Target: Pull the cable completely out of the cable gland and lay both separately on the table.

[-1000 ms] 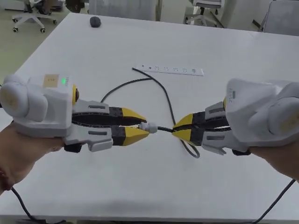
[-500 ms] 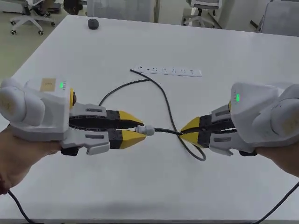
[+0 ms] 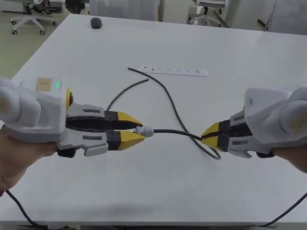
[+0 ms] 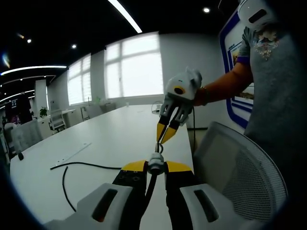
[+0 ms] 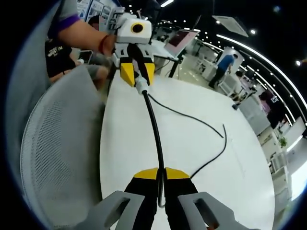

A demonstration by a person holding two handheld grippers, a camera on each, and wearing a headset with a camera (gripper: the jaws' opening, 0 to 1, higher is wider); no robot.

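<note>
Gland (image 4: 156, 163), one, in left gripper (image 3: 141, 130); one cable (image 3: 175, 132) in right gripper (image 5: 161, 172)

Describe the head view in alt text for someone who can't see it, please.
Two hand-held yellow-tipped grippers stretch a black cable between them above a white table: the left gripper is shut on a small white cable gland, the right gripper on the cable. More cable trails across the table near a power strip.

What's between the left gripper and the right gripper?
Head view: black cable spans from the cable gland in the left gripper to the right gripper.
</note>
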